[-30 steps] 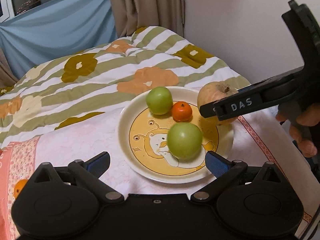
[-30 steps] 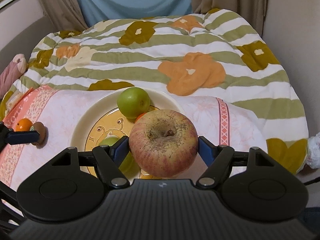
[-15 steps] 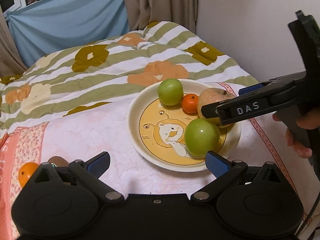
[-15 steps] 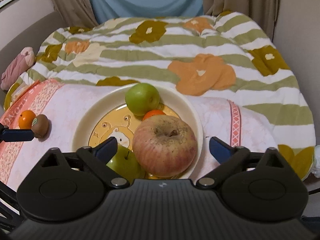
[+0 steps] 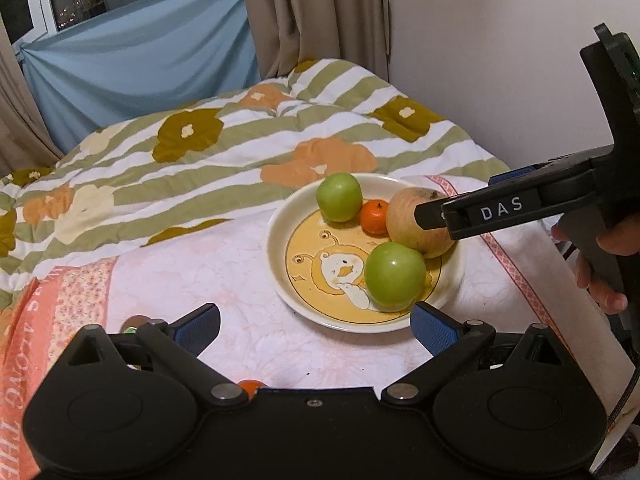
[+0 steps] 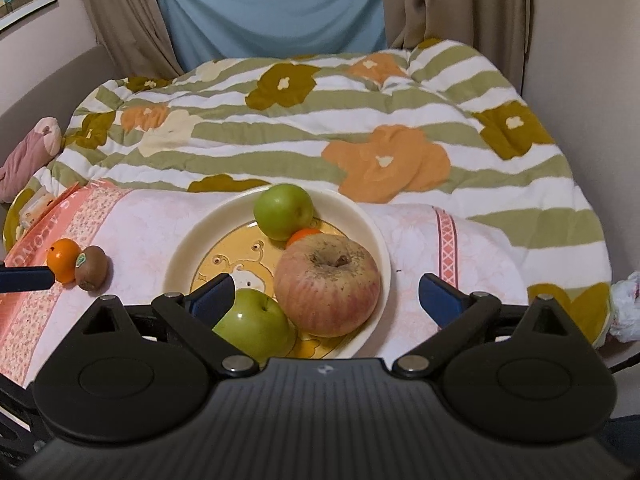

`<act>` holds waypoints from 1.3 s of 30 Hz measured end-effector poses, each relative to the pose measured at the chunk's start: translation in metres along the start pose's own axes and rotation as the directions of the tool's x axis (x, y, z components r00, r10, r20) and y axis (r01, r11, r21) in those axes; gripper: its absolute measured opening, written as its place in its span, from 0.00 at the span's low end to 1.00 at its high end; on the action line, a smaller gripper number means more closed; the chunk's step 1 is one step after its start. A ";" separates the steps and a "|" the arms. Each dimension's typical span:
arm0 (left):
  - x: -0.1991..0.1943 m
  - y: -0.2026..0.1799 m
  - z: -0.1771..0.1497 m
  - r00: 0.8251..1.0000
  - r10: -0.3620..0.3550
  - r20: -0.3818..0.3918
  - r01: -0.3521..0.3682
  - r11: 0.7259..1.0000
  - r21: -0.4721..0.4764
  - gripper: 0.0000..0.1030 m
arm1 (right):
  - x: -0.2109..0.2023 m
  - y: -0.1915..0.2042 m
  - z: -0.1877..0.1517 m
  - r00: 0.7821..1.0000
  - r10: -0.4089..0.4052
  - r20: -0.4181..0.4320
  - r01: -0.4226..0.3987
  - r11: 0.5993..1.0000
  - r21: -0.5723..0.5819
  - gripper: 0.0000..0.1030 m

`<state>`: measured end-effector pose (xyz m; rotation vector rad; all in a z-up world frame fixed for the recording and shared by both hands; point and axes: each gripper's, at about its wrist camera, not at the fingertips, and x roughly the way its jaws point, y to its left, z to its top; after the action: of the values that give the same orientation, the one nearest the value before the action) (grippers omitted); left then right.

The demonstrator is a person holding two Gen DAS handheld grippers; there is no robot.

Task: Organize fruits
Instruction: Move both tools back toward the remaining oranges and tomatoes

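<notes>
A cream plate [image 6: 182, 252] with a yellow cartoon print lies on a pink cloth. It holds a big red apple [image 6: 327, 285], two green apples [image 6: 284, 211] [image 6: 253, 325] and a small orange [image 6: 304, 236]. My right gripper [image 6: 326, 300] is open, its jaws either side of the red apple and clear of it. The plate [image 5: 276, 240] and red apple [image 5: 412, 224] also show in the left wrist view. My left gripper [image 5: 316, 326] is open and empty, just before the plate. An orange [image 6: 62, 255] and a kiwi [image 6: 92, 267] lie left of the plate.
A striped flowered quilt [image 6: 320, 120] covers the bed behind the cloth. A wall stands close on the right [image 5: 500, 60]. Curtains [image 6: 128, 16] hang at the back. A pink soft toy [image 6: 28, 152] lies at the far left.
My right gripper opened and let the red apple down onto the plate, then drew back slightly. My left gripper moved left and down toward the loose orange and kiwi.
</notes>
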<state>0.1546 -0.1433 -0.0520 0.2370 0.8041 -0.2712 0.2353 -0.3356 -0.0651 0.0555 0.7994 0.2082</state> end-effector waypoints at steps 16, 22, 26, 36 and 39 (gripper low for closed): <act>-0.060 0.036 -0.021 0.990 0.095 0.100 -0.093 0.995 -0.024 1.00 | -0.072 0.039 -0.010 0.996 0.011 0.092 -0.009 1.000 -0.028 1.00; -0.076 0.064 -0.033 0.991 0.068 0.119 -0.067 0.998 -0.013 1.00 | -0.099 0.067 -0.013 0.991 -0.026 0.131 0.027 1.000 -0.008 1.00; -0.085 0.082 -0.043 0.992 0.036 0.123 -0.039 0.999 0.020 1.00 | -0.111 0.085 -0.018 0.990 -0.035 0.135 0.030 0.999 0.043 1.00; -0.081 0.118 -0.076 0.990 -0.120 0.069 0.110 0.985 0.131 1.00 | -0.113 0.143 -0.049 0.991 -0.107 0.084 0.096 0.988 0.122 1.00; -0.072 0.124 -0.085 0.982 -0.181 0.046 0.172 0.973 0.156 1.00 | -0.105 0.156 -0.061 0.990 -0.127 0.064 0.116 0.981 0.155 1.00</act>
<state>0.0900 0.0099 -0.0435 0.2995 0.7465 -0.5060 0.0949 -0.2068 -0.0134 0.1555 0.7413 0.0295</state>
